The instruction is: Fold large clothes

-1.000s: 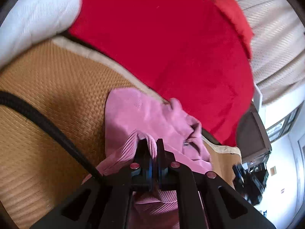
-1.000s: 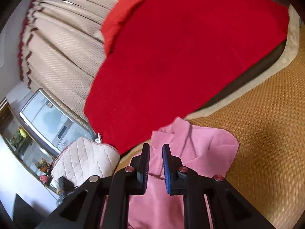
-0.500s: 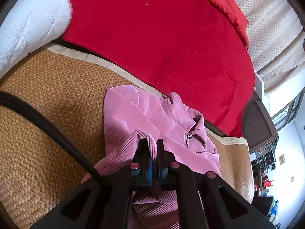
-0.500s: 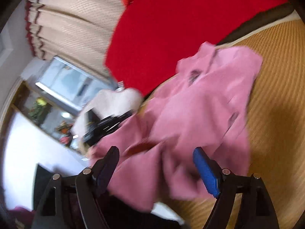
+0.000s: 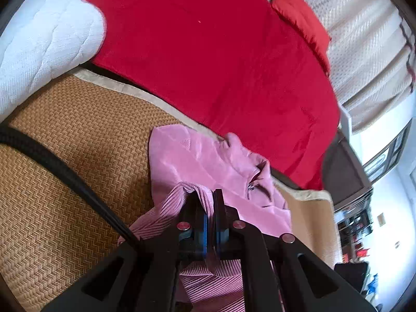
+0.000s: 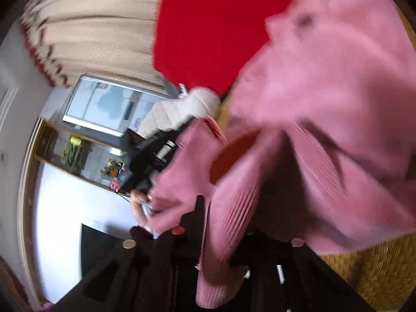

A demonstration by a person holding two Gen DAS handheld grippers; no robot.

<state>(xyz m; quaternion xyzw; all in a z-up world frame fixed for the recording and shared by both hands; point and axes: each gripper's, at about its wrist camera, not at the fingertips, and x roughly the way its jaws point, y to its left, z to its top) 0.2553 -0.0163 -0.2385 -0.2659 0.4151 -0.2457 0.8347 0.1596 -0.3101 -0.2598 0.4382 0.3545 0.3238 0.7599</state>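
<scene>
A pink corduroy garment [image 5: 208,161] lies crumpled on a woven mat [image 5: 65,156], collar toward the red blanket. My left gripper [image 5: 206,199] is shut on a ribbed fold of it and holds that fold a little above the mat. In the blurred right wrist view the same garment [image 6: 325,91] fills the right side. A ribbed strip of it runs down between the jaws of my right gripper [image 6: 215,213], which are closing on it. The right finger is hidden under the cloth. A hand [image 6: 139,205] shows at the left of that view, holding the other gripper.
A red blanket [image 5: 208,52] covers the bed beyond the mat, with a red pillow [image 5: 299,20] and cream curtains [image 5: 364,52] behind. A white quilted pad [image 5: 39,39] lies at the far left. A black cable [image 5: 65,171] crosses the mat. Furniture stands at the right edge.
My right gripper swung across toward the garment's near side, opened wide, then closed on a ribbed strip. My left gripper kept its grip and rose slightly with the fold.
</scene>
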